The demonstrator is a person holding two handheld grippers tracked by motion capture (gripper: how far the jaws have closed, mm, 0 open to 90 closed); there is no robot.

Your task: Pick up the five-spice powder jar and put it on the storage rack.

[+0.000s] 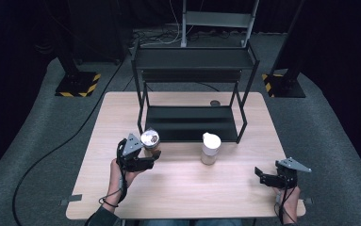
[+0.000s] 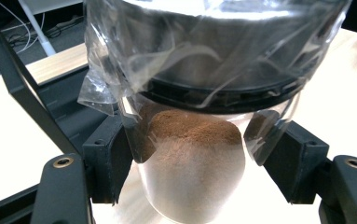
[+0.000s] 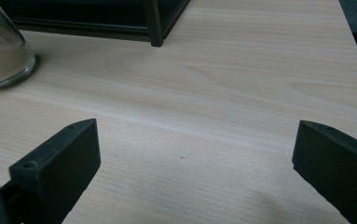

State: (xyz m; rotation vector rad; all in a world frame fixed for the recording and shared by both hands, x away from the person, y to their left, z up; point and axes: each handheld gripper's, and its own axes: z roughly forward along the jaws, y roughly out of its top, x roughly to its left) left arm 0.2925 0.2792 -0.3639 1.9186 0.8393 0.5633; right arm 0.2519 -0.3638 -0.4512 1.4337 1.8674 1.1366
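High view, nearest first: right tool (image 1: 263, 175) by the tabletop's near right corner, held low over pale wood tabletop (image 1: 187, 188), jaws wide apart with nothing between. Confirmed in right gripper view: both black jaws spread to the frame's sides, bare wood grain between, right tool (image 3: 190, 163) idle.

Farther in, toward the near left part of the tabletop: left tool (image 1: 151, 162) closed around clear glass jar of brown powder with plastic film over its black lid (image 1: 151, 143). Left gripper view: jaws pressed on both sides of that jar (image 2: 190, 158), just under the lid, film crumpled over the top and hanging down to the jaw pads; powder heaped to one side inside. Jar upright, long axis vertical; cannot tell whether its base rests on the tabletop or hangs just clear.

Near the tabletop's middle, right of the held jar: second glass jar with white lid and pale powder (image 1: 210, 148), upright, apart from both tools. Its base seen at the far left of right gripper view (image 3: 1, 51).

Beyond both jars, toward the far edge: black metal two-tier shelf rack (image 1: 192, 84), lower shelf directly behind the held jar.

Likely hinge of any coming move: rack straight ahead of the left tool, jar already gripped upright; white-lidded jar lying up-left of the idle right tool, slightly nearer to the left tool, which is occupied.
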